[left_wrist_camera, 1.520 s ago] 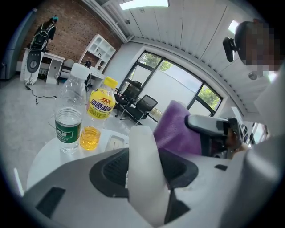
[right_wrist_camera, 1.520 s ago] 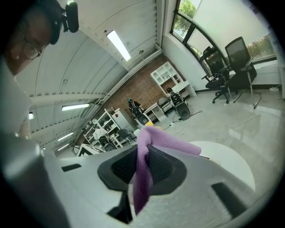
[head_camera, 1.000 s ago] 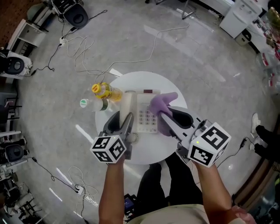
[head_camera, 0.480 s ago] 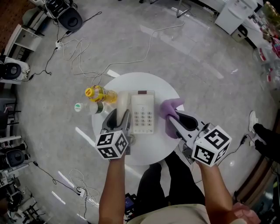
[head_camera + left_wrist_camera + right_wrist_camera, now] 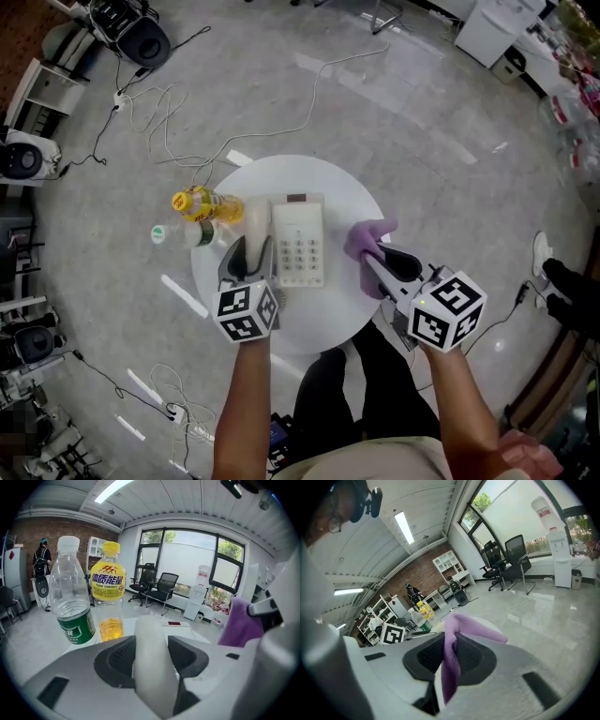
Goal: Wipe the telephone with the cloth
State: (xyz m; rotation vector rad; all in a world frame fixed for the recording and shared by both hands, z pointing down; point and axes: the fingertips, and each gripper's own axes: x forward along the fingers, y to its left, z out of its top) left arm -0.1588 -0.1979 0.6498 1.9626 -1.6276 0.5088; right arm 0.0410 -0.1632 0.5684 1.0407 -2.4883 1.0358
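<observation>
The white telephone (image 5: 302, 246) lies on the round white table (image 5: 314, 178), its keypad uncovered. Its white handset (image 5: 259, 221) runs along the phone's left side, and my left gripper (image 5: 247, 251) is shut on its near end. In the left gripper view the handset (image 5: 151, 658) fills the gap between the dark pads of the left gripper (image 5: 152, 644). My right gripper (image 5: 379, 257) is shut on the purple cloth (image 5: 366, 242), just right of the phone over the table. The cloth (image 5: 451, 663) hangs pinched between the jaws of the right gripper (image 5: 451, 654).
A yellow-capped drink bottle (image 5: 200, 203) and a clear bottle with a green label (image 5: 184, 232) stand at the table's left edge, close to the left gripper. Cables run over the grey floor (image 5: 422, 122) behind the table. My legs are at the table's near edge.
The right gripper has carried the purple cloth off the keypad to the right of the phone. The left gripper keeps its hold on the handset.
</observation>
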